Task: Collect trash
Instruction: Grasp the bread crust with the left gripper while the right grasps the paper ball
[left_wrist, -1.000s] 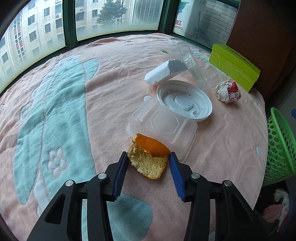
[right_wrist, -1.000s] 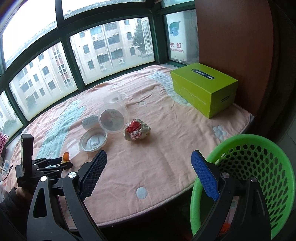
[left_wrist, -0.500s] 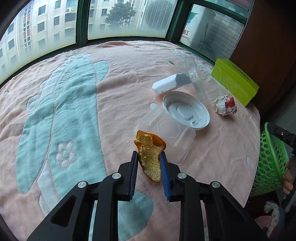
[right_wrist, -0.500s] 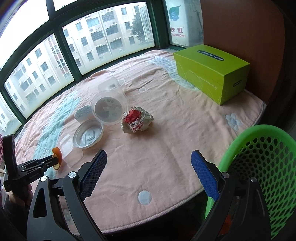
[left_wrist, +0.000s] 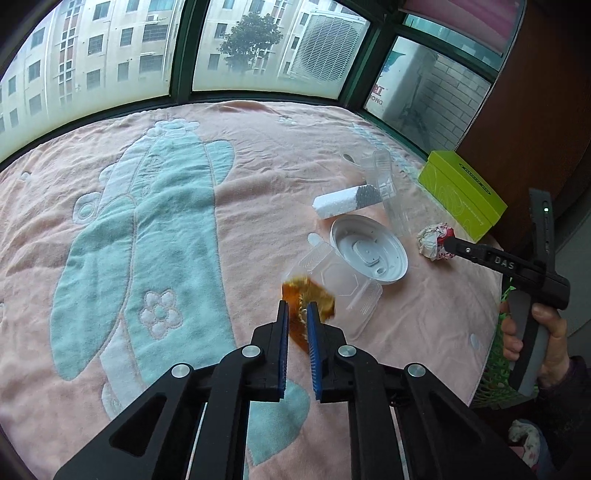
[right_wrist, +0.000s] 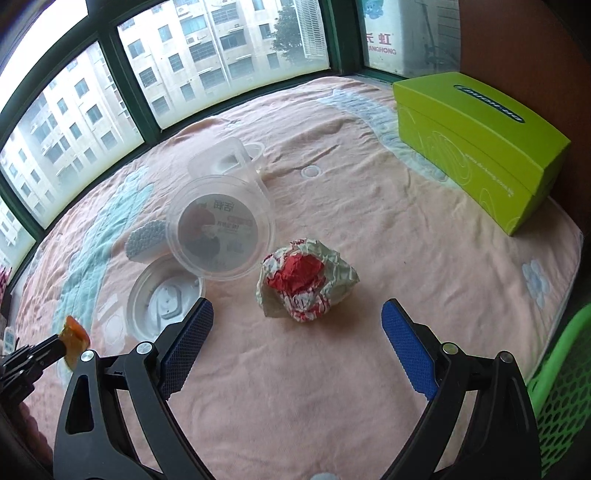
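My left gripper (left_wrist: 297, 308) is shut on an orange peel (left_wrist: 308, 295) and holds it above the pink blanket; the peel also shows at the left of the right wrist view (right_wrist: 74, 332). My right gripper (right_wrist: 297, 317) is open and empty, just short of a crumpled red-and-white paper wrapper (right_wrist: 306, 278), which also shows in the left wrist view (left_wrist: 434, 240). A clear plastic clamshell (left_wrist: 340, 288), a white round lid (left_wrist: 369, 249), a clear round tub (right_wrist: 219, 225) and a white foam block (left_wrist: 347, 201) lie on the blanket.
A green mesh basket (right_wrist: 561, 376) stands off the bed's right edge. A lime green tissue box (right_wrist: 480, 140) sits at the far right by a brown wall. Windows run along the far side of the blanket (left_wrist: 147, 221).
My left gripper closed on the orange peel and lifted it off the blanket. My right gripper moved forward to the crumpled wrapper, still open.
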